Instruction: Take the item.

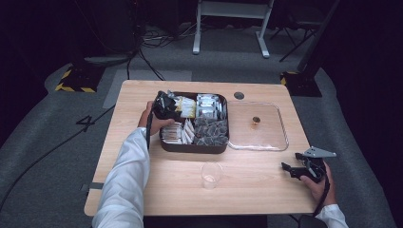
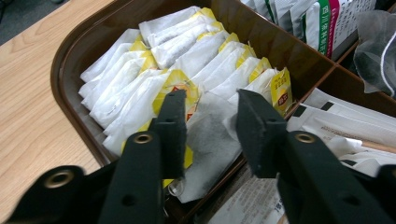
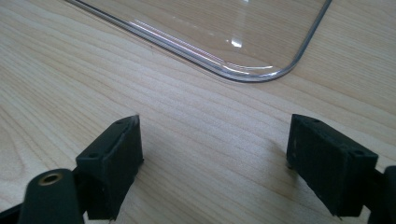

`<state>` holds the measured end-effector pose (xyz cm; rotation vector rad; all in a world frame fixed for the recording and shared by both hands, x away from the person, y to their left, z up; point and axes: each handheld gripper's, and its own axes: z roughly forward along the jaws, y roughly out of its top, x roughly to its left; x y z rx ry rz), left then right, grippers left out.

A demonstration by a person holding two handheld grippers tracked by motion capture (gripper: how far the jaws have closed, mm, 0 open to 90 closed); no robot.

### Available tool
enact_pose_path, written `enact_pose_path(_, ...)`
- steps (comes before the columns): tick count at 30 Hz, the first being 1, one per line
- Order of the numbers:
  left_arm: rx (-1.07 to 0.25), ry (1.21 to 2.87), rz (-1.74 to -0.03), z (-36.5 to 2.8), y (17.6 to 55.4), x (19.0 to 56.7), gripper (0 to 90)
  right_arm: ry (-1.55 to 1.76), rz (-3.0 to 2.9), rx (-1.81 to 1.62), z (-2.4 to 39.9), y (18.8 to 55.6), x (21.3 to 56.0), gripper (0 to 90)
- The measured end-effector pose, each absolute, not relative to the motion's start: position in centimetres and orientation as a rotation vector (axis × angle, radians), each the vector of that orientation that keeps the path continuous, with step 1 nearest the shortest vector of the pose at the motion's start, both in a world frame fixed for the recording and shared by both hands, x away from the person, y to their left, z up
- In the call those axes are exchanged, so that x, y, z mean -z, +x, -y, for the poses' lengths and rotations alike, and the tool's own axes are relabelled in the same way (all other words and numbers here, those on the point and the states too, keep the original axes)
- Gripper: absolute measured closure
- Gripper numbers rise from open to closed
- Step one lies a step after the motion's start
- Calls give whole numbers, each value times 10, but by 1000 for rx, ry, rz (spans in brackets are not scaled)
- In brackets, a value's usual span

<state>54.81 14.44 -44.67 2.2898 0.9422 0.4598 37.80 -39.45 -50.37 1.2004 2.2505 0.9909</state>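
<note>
A brown divided tray point(image 1: 192, 148) at the table's middle holds rows of tea bags and sachets. My left gripper point(image 1: 164, 105) reaches into its far left compartment point(image 2: 70, 70), which is full of white and yellow tea bags. One white tea bag point(image 2: 210, 135) stands between the jaws of the left gripper point(image 2: 210, 112) and fills the gap, touching both pads. My right gripper point(image 1: 291, 161) rests low at the table's right front, open with nothing between the jaws. In its own view the right gripper point(image 3: 215, 140) points at bare wood just short of a clear tray's corner point(image 3: 247, 74).
A clear plastic tray point(image 1: 266, 142) lies right of the brown one, with a small dark object point(image 1: 256, 121) in it. A clear plastic cup point(image 1: 211, 175) stands near the front middle. Dark pouches point(image 1: 211, 130) and striped sachets point(image 2: 327, 23) fill other compartments.
</note>
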Motion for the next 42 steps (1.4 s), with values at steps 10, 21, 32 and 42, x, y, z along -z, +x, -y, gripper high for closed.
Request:
enact_pose_path(10,-516,2272,-917,-149,546,444,900,1200,-2250,-991,394,378,504,186)
enact_pose_path(21,-420,2278,-885,-144,544,443,731,1200,-2251,-991,394,378,504,186)
enact_pose_path(32,-394,2266,-899,-139,547,443,592,1200,-2251,-991,394,378,504,186)
enact_pose_path(42,-426,2334,-954,-137,553,451,745,1200,-2250,-991,394,378,504,186)
